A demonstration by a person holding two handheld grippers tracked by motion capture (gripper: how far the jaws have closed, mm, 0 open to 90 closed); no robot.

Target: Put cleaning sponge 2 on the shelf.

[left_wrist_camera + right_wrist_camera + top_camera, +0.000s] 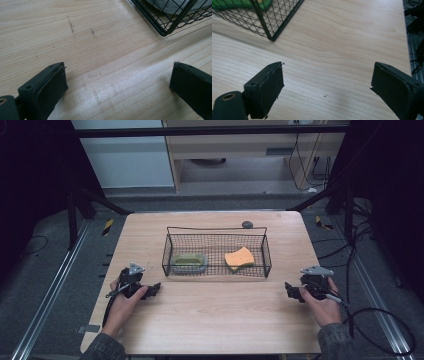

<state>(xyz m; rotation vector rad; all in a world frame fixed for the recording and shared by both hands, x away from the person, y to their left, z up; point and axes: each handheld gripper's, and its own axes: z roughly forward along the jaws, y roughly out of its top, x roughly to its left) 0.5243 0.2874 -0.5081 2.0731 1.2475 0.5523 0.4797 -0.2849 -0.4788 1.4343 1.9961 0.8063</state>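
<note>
Though meshed, sponge (239, 257) half veiled

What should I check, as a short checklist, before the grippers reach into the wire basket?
1. Left gripper open, nothing between its jaws: ok.
2. Right gripper open, nothing held: ok.
3. Wire basket standing flat on the table: ok.
4. Orange sponge lying free in the basket's right part: ok.
5. Green soap dish in the left part, apart from the sponge: ok.
6. Small grey object behind the basket, out of the way: ok; what it is, cannot tell.
</note>
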